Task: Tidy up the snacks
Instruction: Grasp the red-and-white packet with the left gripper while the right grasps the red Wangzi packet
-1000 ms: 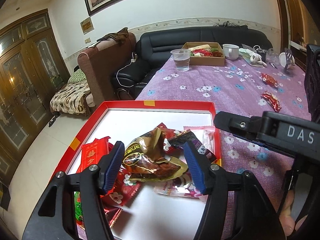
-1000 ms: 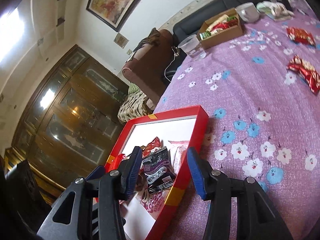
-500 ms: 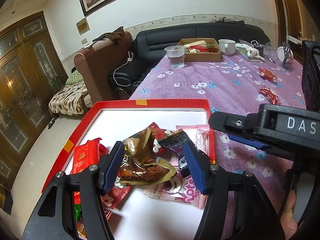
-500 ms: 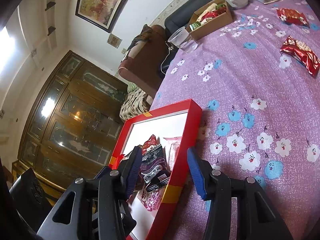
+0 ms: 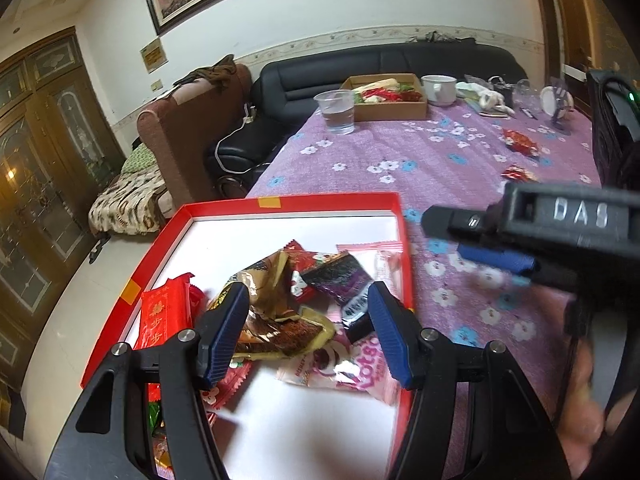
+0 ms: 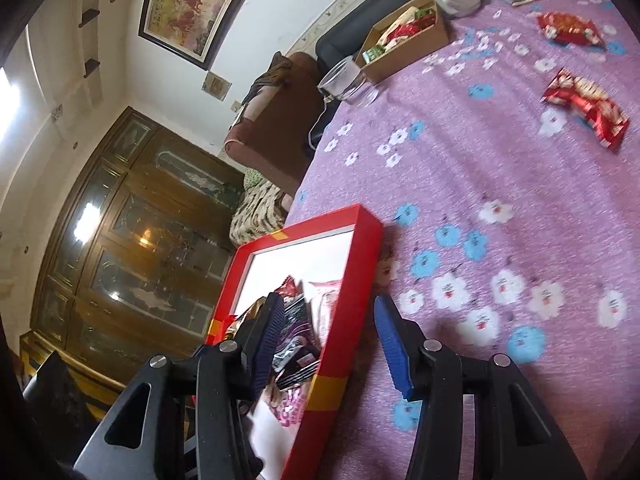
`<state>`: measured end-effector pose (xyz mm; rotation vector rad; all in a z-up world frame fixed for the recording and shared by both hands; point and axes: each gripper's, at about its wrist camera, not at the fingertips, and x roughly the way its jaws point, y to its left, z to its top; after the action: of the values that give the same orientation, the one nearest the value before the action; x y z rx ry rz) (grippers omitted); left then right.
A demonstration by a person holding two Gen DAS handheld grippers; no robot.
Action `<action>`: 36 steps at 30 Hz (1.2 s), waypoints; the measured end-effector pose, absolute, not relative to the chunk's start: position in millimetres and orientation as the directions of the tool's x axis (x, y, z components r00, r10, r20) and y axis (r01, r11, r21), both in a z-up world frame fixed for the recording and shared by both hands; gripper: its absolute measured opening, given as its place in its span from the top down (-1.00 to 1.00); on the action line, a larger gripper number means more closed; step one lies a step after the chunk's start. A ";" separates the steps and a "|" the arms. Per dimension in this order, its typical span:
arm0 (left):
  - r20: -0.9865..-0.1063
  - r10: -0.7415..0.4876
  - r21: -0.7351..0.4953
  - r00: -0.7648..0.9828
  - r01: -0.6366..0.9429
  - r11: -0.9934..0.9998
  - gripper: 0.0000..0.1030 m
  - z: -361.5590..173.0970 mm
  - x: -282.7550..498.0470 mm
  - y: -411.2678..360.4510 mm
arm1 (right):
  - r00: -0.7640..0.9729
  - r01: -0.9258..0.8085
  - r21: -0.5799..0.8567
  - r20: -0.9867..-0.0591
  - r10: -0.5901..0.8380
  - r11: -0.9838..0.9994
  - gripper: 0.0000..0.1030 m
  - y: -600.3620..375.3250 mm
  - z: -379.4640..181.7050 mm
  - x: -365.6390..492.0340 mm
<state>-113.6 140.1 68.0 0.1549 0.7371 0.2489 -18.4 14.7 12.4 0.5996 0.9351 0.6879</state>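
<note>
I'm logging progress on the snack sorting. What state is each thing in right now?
Red box: lidless, partly filled with snack packets.
Gold packet: crumpled, lying in the box between the left gripper's open fingers.
Two red packets: loose on the tablecloth.
Plastic cup: upright, part full of water.
Cardboard box: open, holding snacks.
White mug: upright.
Right gripper: open, straddling the red box's wall.

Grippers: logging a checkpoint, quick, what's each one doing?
Left gripper: open, gold wrapper between jaws, not pinched.
Right gripper: open, empty.
</note>
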 end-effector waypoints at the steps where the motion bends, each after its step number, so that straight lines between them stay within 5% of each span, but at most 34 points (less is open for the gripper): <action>1: -0.643 0.269 0.224 0.717 -0.160 0.961 -0.22 68.8 -114.8 138.7 | 0.424 -0.271 0.713 -0.515 0.745 0.647 0.04 10.2 16.5 -19.1; 6: -0.648 0.183 0.183 0.739 -0.083 0.980 -0.34 73.0 -116.9 114.9 | 0.514 -0.271 0.634 -0.540 0.666 0.724 -0.16 -50.4 48.9 -12.5; 14: -0.737 -0.018 0.139 0.675 0.177 0.974 -0.34 51.5 -105.9 36.9 | 0.657 -0.185 0.240 -0.691 0.302 0.953 -0.31 -145.7 72.7 70.1; 26: -0.788 0.046 0.192 0.614 0.173 0.966 -0.34 39.7 -86.4 44.9 | 0.633 -0.281 -0.029 -0.757 0.163 0.959 -0.26 -102.6 31.5 209.2; 30: -0.794 0.053 0.185 0.606 0.157 0.970 -0.34 38.0 -82.0 51.3 | 0.576 -0.258 0.018 -0.800 0.169 0.966 -0.12 -104.5 10.0 226.7; 32: -0.799 0.048 0.176 0.600 0.156 0.972 -0.34 37.0 -81.7 50.8 | 0.576 -0.248 0.028 -0.799 0.171 0.968 0.26 -108.1 8.7 218.4; 36: -0.793 0.031 0.173 0.608 0.177 0.969 -0.34 41.6 -89.3 45.8 | 0.552 -0.184 0.090 -0.814 0.179 0.979 0.39 -130.9 7.5 198.6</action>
<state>-89.3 45.8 41.6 0.2446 0.9157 -0.0850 198.6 -130.9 7.5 -0.0056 0.9619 0.2147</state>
